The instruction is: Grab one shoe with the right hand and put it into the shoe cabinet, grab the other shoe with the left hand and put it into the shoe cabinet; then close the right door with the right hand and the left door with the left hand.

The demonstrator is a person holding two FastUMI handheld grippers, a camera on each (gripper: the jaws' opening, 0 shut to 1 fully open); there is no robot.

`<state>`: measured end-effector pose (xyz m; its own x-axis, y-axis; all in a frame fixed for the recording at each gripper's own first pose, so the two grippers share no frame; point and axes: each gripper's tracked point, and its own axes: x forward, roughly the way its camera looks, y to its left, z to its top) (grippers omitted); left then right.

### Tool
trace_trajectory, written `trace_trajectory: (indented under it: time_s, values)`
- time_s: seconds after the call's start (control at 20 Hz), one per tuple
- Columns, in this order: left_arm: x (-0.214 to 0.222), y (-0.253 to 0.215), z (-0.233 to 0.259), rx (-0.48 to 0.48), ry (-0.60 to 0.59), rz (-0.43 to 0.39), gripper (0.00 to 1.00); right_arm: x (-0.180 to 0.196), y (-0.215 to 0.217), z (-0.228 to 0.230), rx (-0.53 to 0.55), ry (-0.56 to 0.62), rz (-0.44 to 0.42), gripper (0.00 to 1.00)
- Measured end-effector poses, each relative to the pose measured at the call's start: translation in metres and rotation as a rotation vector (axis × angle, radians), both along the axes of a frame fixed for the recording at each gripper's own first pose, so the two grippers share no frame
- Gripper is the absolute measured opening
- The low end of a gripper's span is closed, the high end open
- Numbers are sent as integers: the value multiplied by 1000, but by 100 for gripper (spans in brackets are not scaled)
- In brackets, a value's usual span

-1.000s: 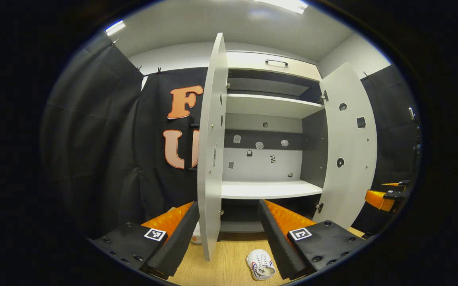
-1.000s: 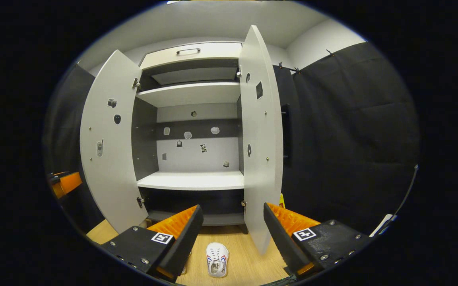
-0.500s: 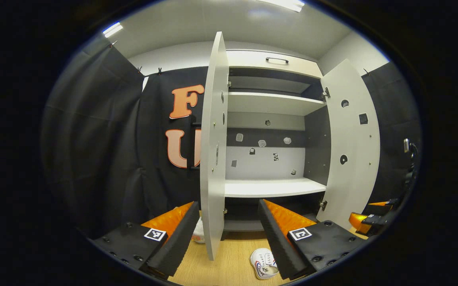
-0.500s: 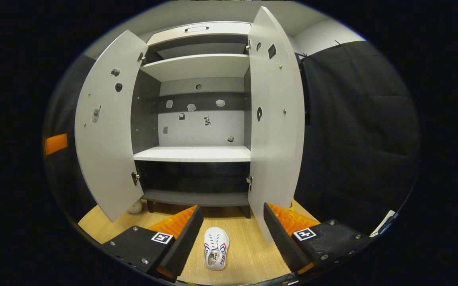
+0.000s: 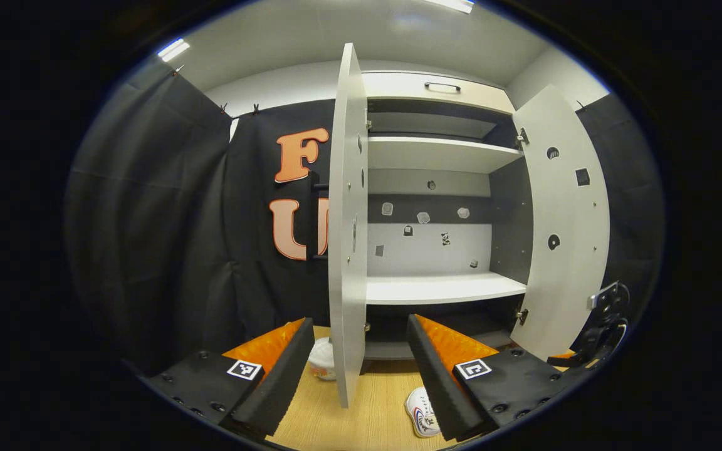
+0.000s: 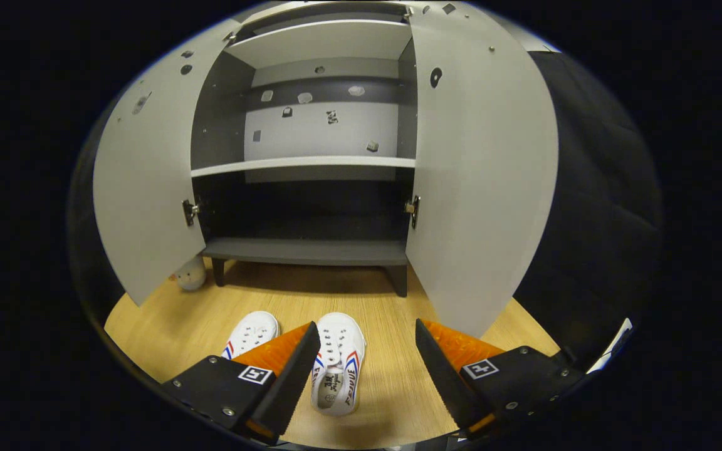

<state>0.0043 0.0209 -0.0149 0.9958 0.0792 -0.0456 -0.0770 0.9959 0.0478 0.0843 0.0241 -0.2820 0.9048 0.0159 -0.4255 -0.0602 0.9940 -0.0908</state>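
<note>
Two white shoes with red and blue stripes lie on the wooden floor in front of the open shoe cabinet [image 6: 308, 250]. In the right gripper view, one shoe [image 6: 338, 369] lies toe-forward below the open right gripper [image 6: 367, 332], between its fingers and apart from them. The other shoe [image 6: 249, 332] sits just to its left, partly hidden by a finger. Both cabinet doors, left door [image 6: 141, 188] and right door [image 6: 480, 175], stand wide open. The left gripper [image 5: 359, 322] hangs open, facing the edge of the left door [image 5: 345, 219]. A shoe [image 5: 422, 413] peeks out beside its right finger.
The cabinet has a dark bottom shelf and a light middle shelf [image 6: 304, 164], both bare. A small white round object [image 6: 190, 275] rests on the floor by the left door's foot. Black cloth walls close in on both sides. The right gripper [image 5: 605, 326] shows at the left gripper view's right edge.
The right gripper has dropped and tilted down toward the floor, bringing both shoes into view. The left gripper has drifted slightly left. Both stay open.
</note>
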Motion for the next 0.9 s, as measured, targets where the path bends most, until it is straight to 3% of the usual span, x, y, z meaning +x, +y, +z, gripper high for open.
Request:
trace_trajectory:
  time_s: [0.4,0.5,0.9]
  values:
    - [0,14,-15,18,44,47,96,24,-4,-90,-28,186,-13,93]
    - [0,18,-18,20,52,60,96,24,-5,-106,-35,228,-20,88]
    - [-2,30,-25,17,70,99,96,19,4,-145,23,362,-26,51]
